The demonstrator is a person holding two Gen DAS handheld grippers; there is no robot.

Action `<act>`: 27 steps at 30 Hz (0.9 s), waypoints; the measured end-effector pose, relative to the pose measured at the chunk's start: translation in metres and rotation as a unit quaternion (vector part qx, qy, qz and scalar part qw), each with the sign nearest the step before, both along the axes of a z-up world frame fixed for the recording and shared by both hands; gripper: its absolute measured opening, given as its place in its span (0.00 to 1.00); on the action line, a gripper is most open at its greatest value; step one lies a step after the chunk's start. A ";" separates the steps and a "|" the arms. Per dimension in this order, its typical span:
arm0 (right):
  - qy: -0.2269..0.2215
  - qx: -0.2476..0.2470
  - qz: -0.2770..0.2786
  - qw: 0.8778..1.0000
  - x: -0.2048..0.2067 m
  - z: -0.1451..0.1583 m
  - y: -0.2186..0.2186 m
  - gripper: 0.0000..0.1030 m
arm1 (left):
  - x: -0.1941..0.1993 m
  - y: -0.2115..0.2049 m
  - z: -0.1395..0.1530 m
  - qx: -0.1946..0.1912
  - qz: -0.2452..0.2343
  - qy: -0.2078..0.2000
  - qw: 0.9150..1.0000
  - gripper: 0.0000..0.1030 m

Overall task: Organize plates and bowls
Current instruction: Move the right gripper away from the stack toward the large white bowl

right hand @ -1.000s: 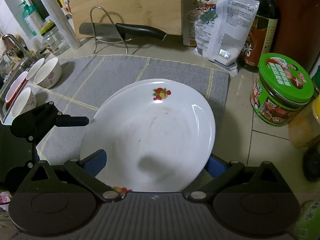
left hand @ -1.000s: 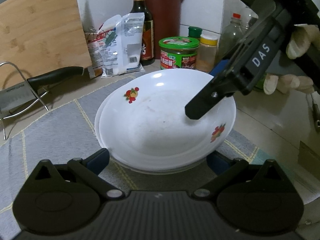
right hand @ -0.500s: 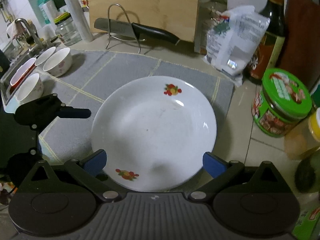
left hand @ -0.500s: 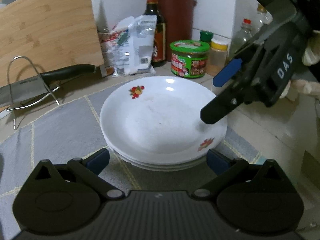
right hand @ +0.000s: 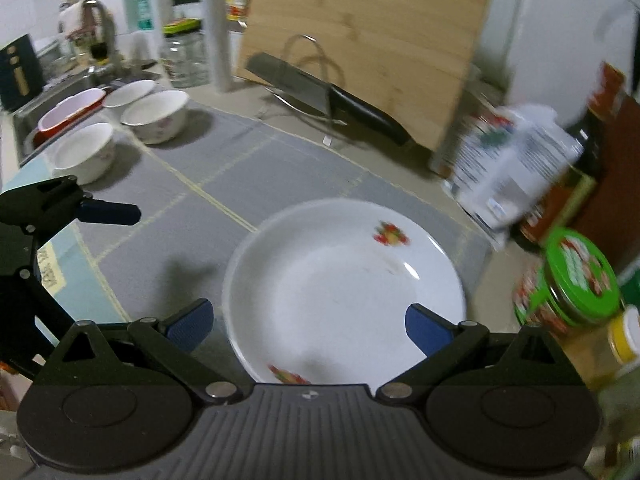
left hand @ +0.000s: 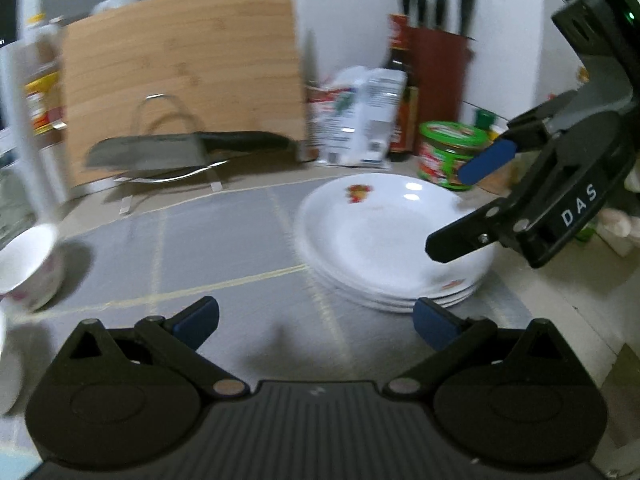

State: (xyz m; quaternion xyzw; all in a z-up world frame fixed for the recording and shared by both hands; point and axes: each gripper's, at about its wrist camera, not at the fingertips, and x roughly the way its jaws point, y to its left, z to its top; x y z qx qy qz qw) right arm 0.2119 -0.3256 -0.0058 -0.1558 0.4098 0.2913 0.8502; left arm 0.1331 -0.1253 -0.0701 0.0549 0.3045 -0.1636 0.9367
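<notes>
right gripper (right hand: 308,326) hovers spread above the stacked plates (left hand: 394,240) on the grey mat (left hand: 224,248); left gripper (left hand: 316,320) spread, empty beside them. bowls (right hand: 156,116) blurred, one cut off.

Tiled counter (right hand: 256,104), apparently under grey mat (right hand: 256,168)

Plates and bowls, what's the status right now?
Left gripper open, empty. Right gripper open above plate stack. Stack rests on grey mat. Bowls wait near sink, path unobstructed.
</notes>
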 end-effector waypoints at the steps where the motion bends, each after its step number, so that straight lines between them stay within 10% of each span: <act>1: -0.003 0.000 0.007 1.000 -0.001 0.001 0.008 1.00 | -0.004 0.007 0.000 -0.001 0.010 0.000 1.000 0.99; 27: 0.043 0.066 0.072 0.994 -0.007 -0.034 0.221 1.00 | -0.031 0.220 -0.049 0.007 0.158 0.061 0.986 0.99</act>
